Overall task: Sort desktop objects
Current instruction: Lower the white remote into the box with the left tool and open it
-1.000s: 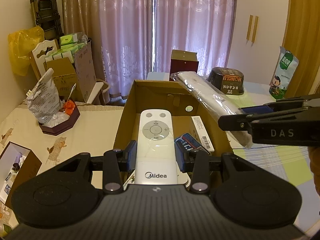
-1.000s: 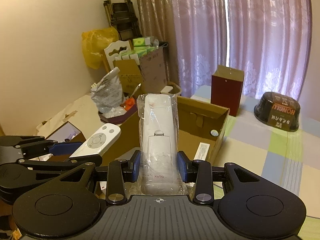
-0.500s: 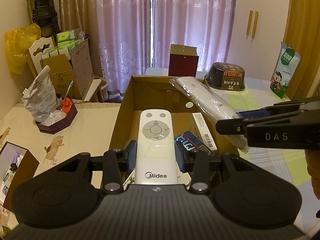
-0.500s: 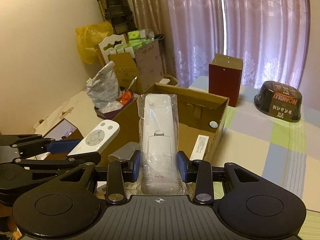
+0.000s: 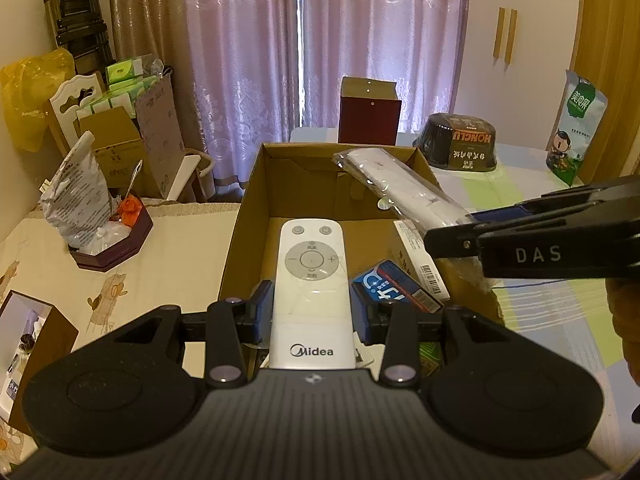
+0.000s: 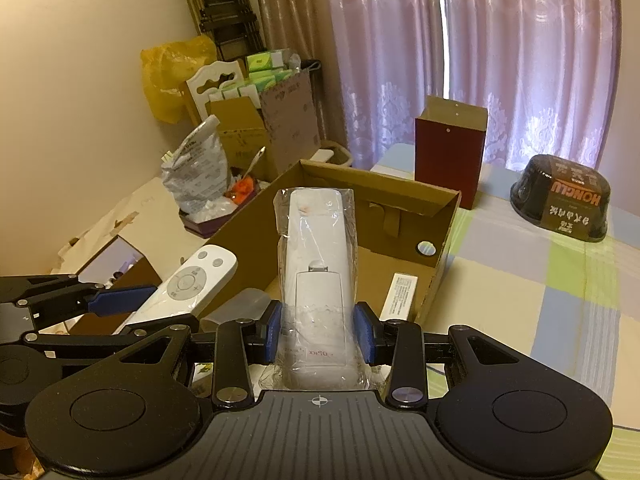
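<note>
While the left gripper (image 5: 312,316) clamped its fingers on a white Midea remote (image 5: 311,280) above the open cardboard box (image 5: 280,184), the right gripper (image 6: 319,330) pinched a plastic-wrapped remote (image 6: 316,260). Inside lay a blue packet (image 5: 394,286) and a white carton (image 6: 399,295).

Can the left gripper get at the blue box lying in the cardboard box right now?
Probably not as things stand. The left gripper is shut on the Midea remote, so its fingers are occupied. The blue box sits close beside it in the cardboard box, uncovered, once the remote is released.
</note>
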Action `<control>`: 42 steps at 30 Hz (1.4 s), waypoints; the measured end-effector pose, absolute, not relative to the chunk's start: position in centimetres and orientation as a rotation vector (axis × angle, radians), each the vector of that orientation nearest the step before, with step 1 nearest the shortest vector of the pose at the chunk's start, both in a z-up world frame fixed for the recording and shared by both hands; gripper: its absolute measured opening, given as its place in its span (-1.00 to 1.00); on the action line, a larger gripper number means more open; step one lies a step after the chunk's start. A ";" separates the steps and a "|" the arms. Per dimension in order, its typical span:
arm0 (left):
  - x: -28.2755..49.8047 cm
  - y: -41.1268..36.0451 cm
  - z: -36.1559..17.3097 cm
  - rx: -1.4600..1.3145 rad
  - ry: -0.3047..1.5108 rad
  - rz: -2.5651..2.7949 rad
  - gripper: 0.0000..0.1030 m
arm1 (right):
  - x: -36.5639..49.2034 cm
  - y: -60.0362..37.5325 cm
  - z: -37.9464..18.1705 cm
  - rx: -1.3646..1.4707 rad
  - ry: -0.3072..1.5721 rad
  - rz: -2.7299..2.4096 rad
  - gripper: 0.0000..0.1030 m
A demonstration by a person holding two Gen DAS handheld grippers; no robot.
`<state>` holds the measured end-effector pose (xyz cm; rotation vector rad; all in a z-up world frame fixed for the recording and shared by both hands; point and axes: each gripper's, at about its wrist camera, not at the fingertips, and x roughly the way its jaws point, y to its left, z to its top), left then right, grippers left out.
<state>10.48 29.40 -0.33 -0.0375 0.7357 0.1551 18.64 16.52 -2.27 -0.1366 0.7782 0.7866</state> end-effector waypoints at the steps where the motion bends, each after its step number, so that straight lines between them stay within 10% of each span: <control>1: 10.7 29.4 -0.4 -0.035 0.739 0.154 -0.32 | 18.8 16.6 -2.4 -0.137 0.781 0.786 -0.28; 42: 13.1 29.5 -3.7 0.004 0.801 0.148 -0.29 | 19.7 18.6 -4.9 -0.122 0.841 0.775 -0.28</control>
